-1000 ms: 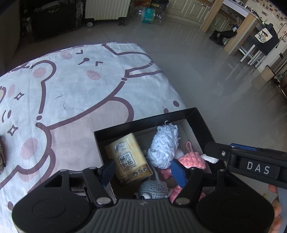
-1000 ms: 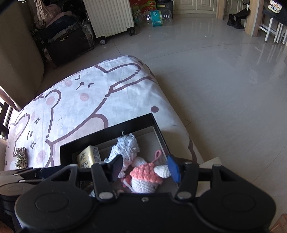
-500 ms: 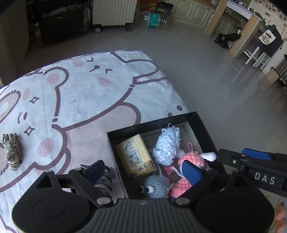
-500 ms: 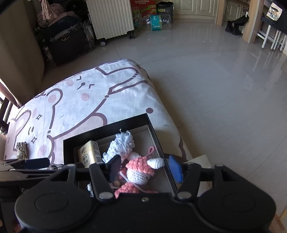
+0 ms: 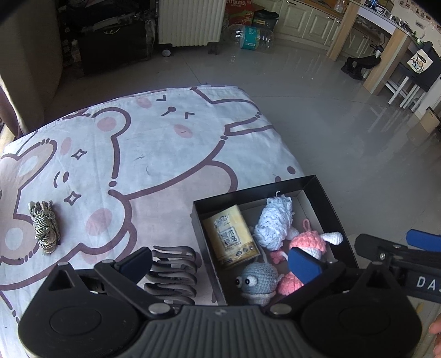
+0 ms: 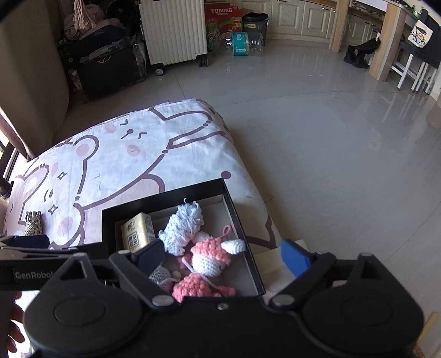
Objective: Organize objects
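Note:
A black box [image 5: 330, 203] sits at the near right corner of the bear-print cloth [image 5: 154, 165]. In it lie a yellow tissue pack [image 5: 230, 236], a pale blue yarn bundle [image 5: 273, 223], a pink and white crochet toy [image 5: 310, 242] and a grey crochet fish [image 5: 257, 279]. My left gripper [image 5: 220, 261] is open and empty above the box's left wall. My right gripper [image 6: 223, 254] is open and empty above the box [image 6: 234, 212] and the pink toy [image 6: 210, 257]. A grey hair claw [image 5: 173, 271] lies left of the box. A coiled green rope [image 5: 45, 227] lies at the far left.
The cloth's right edge drops to a shiny tiled floor [image 5: 344, 132]. A white radiator [image 6: 173, 30], dark bags [image 6: 107, 63] and a Tuborg carton [image 6: 222, 16] stand at the back. Wooden table legs and chairs stand at the far right [image 6: 386, 46].
Both grippers have pulled back and up from the box and opened wider. The left view has shifted left, bringing the hair claw and the rope into sight.

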`<state>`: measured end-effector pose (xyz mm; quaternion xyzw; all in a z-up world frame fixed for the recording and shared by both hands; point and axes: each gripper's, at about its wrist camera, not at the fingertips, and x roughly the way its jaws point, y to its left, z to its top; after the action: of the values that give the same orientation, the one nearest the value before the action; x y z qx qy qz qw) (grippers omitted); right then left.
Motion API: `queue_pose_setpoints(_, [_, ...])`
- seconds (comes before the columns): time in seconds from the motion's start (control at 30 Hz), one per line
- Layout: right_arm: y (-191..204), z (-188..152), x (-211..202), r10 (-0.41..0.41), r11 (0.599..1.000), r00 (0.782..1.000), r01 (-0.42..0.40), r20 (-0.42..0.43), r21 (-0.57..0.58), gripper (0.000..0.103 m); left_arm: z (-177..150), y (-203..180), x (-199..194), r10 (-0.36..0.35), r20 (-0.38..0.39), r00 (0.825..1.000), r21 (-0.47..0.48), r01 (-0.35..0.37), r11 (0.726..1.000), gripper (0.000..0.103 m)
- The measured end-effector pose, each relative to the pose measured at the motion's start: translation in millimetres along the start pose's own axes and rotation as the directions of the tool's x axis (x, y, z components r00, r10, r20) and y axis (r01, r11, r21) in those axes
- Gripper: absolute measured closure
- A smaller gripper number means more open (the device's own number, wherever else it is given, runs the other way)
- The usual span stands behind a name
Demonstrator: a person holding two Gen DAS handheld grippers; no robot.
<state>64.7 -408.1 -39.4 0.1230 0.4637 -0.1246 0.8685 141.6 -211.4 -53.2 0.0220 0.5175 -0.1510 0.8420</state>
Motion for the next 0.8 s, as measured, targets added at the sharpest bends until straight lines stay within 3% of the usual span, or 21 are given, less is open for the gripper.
queue_pose_setpoints(0.13, [2, -1, -7, -0.017, 1.000, 1.000, 0.017, 0.014, -0.005, 0.000, -3, 2, -4, 0.013, -0.006, 1.000, 0.001, -0.013, 1.000, 0.000])
queue_pose_setpoints(0.8, [4, -11, -12, -0.060, 0.998, 0.998, 0.060, 0.003, 0.010, 0.000, -14, 33, -11, 0.059, -0.011, 0.998, -0.051, -0.059, 0.997, 0.000])
